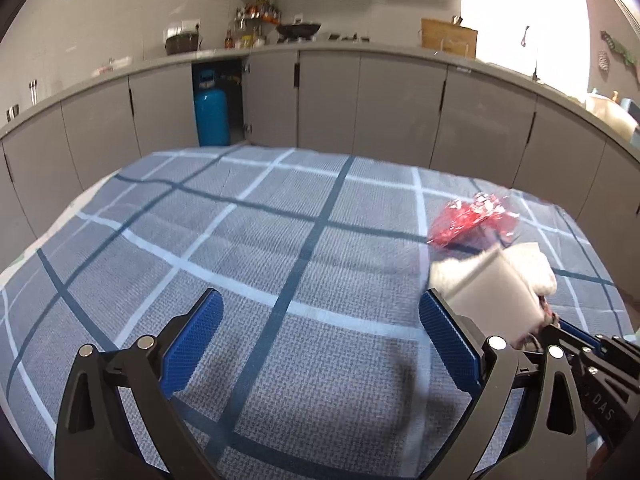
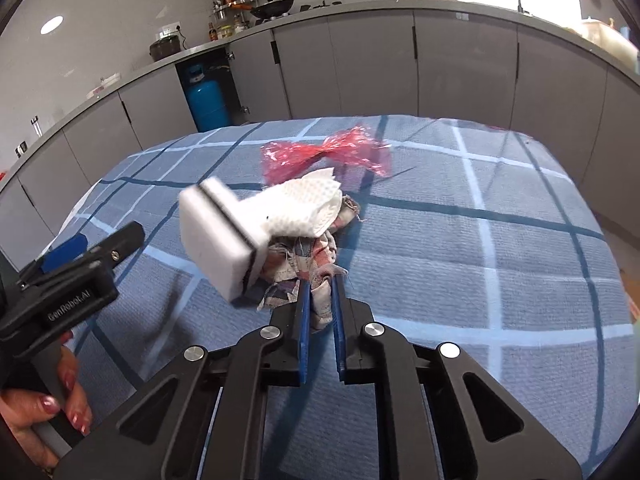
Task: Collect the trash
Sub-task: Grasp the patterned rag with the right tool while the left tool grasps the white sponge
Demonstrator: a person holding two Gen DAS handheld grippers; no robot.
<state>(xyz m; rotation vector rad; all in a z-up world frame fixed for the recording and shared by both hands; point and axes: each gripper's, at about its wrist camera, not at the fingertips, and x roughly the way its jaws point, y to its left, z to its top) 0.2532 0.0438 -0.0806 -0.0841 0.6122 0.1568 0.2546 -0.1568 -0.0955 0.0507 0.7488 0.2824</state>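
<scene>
Gripping patterned rag, right gripper jaws clamped; left gripper jaws wide, empty.

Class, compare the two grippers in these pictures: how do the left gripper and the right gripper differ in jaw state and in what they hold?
The left gripper stands with jaws wide open; the right gripper is shut. The left gripper has only the checked tablecloth between its fingers; the right gripper pinches a patterned cloth scrap in the trash pile. Both have black frames and blue pads.
</scene>
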